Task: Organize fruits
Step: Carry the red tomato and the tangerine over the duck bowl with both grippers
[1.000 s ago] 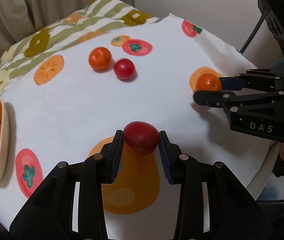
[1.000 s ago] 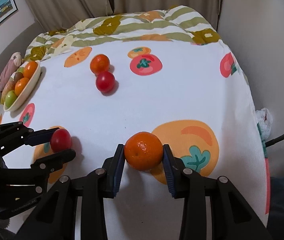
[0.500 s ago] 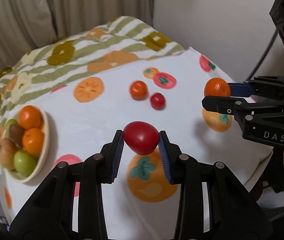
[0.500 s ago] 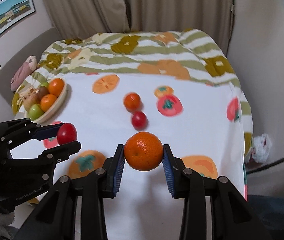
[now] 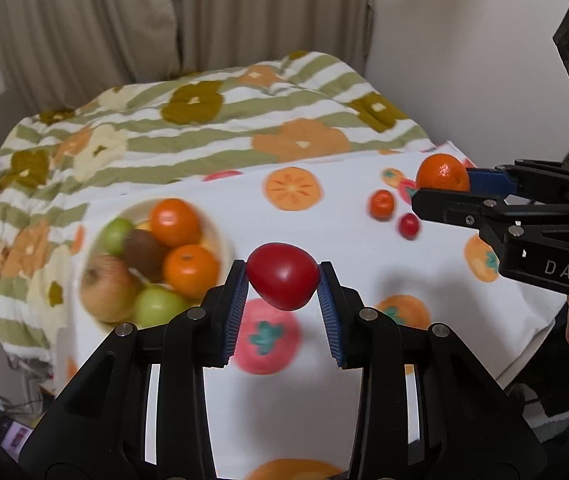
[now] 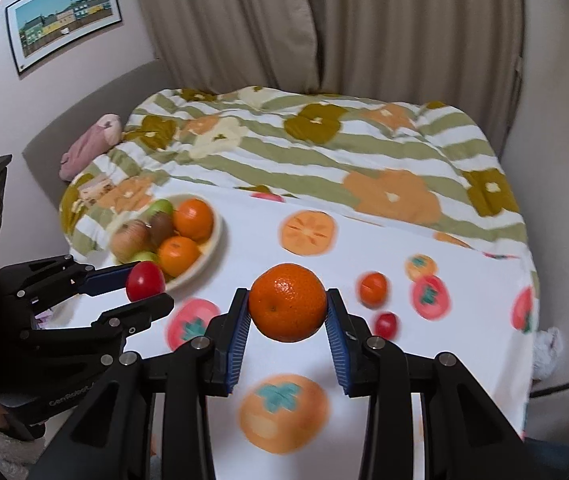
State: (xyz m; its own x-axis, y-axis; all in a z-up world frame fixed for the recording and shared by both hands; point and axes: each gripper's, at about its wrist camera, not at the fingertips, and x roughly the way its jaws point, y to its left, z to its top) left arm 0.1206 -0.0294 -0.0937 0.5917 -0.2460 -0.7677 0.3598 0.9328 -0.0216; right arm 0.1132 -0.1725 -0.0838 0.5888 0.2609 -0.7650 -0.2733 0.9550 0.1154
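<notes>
1. The left gripper (image 5: 282,280) has its ribbed blue jaws clamped on a smooth, glossy red tomato (image 5: 283,275), held in the air above the white fruit-printed cloth (image 5: 324,232).
2. The right gripper (image 6: 287,307) grips a round, dimpled orange mandarin (image 6: 287,302) between matching jaws, also lifted clear.
3. A shallow cream bowl (image 6: 214,240), piled with oranges, green apples and a brown kiwi, sits near the cloth's left edge.
4. A small mandarin (image 6: 373,288) and small red tomato (image 6: 386,323) lie close together on open cloth to the right.
5. Beyond lies a rumpled green-striped quilt (image 6: 324,152), then beige curtains (image 6: 324,20).
</notes>
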